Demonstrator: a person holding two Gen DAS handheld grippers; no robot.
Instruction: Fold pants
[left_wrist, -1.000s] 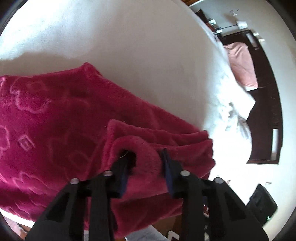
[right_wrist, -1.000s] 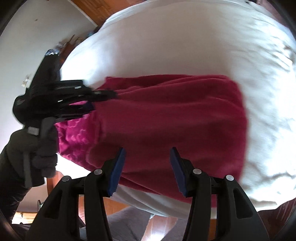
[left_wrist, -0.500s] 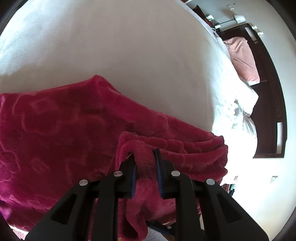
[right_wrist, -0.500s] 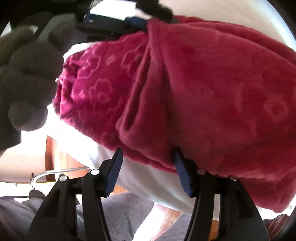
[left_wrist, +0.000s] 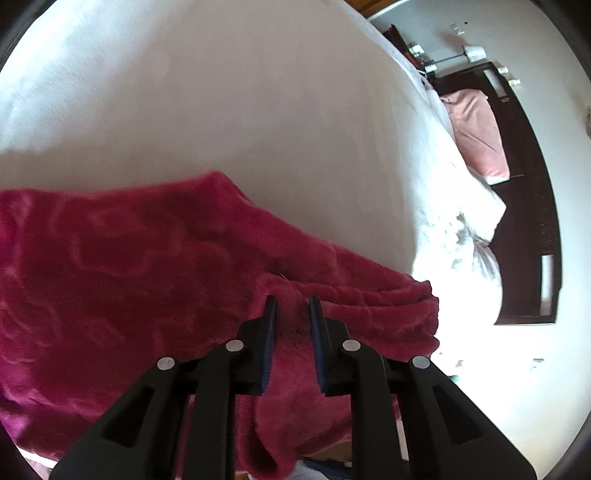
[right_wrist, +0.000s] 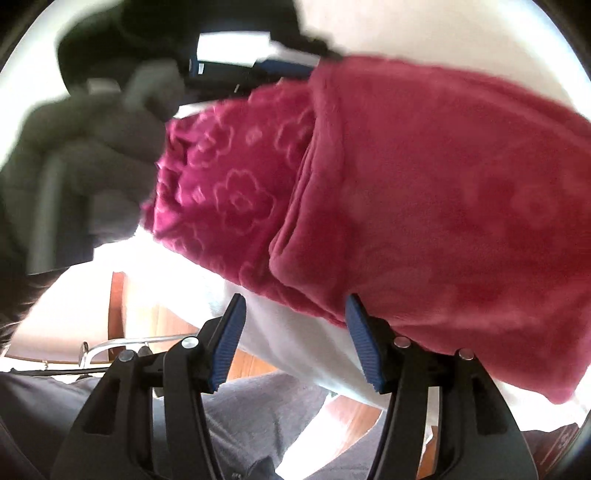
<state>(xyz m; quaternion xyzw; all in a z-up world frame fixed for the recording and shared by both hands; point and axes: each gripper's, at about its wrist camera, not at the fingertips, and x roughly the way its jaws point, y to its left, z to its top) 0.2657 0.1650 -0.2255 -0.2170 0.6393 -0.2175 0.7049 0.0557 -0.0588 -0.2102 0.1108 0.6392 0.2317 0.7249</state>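
Pants (left_wrist: 122, 280) lie partly folded at the bed (left_wrist: 229, 96) edge, a layer already doubled over; the left gripper (left_wrist: 291, 310) pinches a fold, the right gripper (right_wrist: 293, 314) stands wide and empty, so more folding remains.

Pants (left_wrist: 110, 295) run off my left-wrist view at 9 o'clock; gloved hand (right_wrist: 74, 155) w/ other hand-held gripper blurred.
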